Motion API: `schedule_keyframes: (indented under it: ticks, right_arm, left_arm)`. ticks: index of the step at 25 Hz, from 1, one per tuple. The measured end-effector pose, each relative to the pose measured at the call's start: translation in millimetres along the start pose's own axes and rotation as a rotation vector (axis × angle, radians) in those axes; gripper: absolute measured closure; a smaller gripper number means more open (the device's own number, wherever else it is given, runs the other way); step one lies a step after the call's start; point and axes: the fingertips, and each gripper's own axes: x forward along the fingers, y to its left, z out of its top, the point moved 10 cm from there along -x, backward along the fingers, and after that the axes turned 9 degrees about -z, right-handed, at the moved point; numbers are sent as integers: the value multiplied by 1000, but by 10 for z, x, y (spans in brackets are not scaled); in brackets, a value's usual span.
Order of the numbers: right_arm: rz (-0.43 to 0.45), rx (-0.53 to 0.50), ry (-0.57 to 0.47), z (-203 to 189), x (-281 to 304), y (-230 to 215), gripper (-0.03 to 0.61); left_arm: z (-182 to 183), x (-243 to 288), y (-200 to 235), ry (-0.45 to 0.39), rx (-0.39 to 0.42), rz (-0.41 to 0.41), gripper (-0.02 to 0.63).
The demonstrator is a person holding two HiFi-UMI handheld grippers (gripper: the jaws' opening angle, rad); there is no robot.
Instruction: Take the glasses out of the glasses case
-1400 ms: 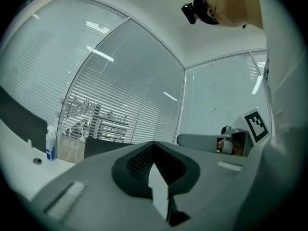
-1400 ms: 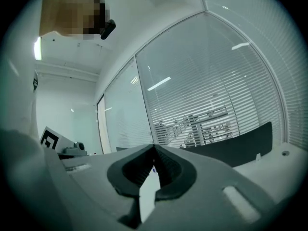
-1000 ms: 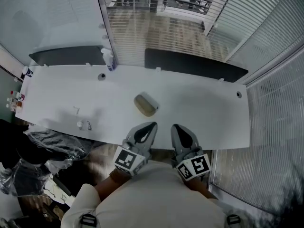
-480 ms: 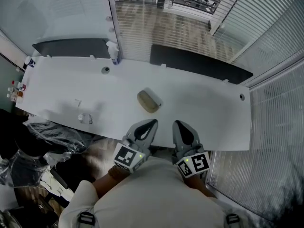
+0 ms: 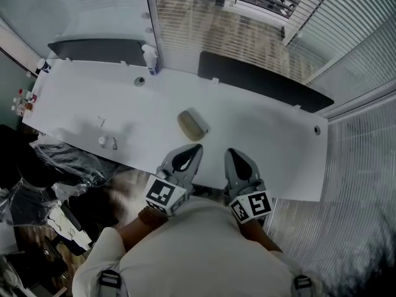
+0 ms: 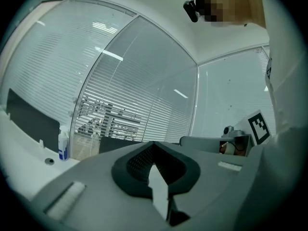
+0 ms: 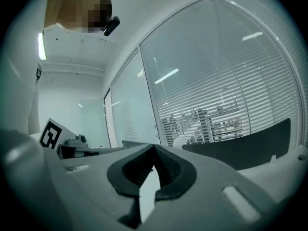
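Glasses case (image 5: 192,124) closed on tabletop (image 5: 260,135), untouched; left hand-held gripper (image 5: 185,160) and right hand-held gripper (image 5: 240,164) both clamped together, empty; removal not begun.

I'm looking at an office: glass partition walls (image 6: 231,95) all round me, hung with slatted blinds (image 5: 365,54), and a long white counter (image 5: 260,135) with cable holes (image 5: 140,81) and dark divider panels (image 5: 263,82) along its far edge.

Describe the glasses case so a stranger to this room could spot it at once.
Find the long white table before the glass wall. Near its middle lies a rounded, beige glasses case. Unlike the upright white spray bottle at the far edge, it lies flat.
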Motion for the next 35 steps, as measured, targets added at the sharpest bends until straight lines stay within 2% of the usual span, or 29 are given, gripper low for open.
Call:
schedule_keyframes:
  ticks: [11,19,25,29,31,35]
  right_arm:
    - [176,-83,138,-377,443,-80,578]
    - [280,-231,298,-1011,1033,-100,577]
    - [331,-359,410,-1525,1457,-89,479]
    - [366,-493,498,-1910,1749,-84,400]
    - [376,-554,549,-2098,1888,-93,355]
    - [400,-663,646,-2439,2099,-84,275]
  left_arm:
    - [-312,31,304,40,-55,129,612]
    - [-790,48,823,131,-104,209,612]
    - [-1327,63,1281,203,-148,266,612]
    - [-1725,121,1599,272,-181,304,612]
    - [-1919,175,1730,314,-190,314,556]
    - [-2238,274,1959,403,-209,363,537]
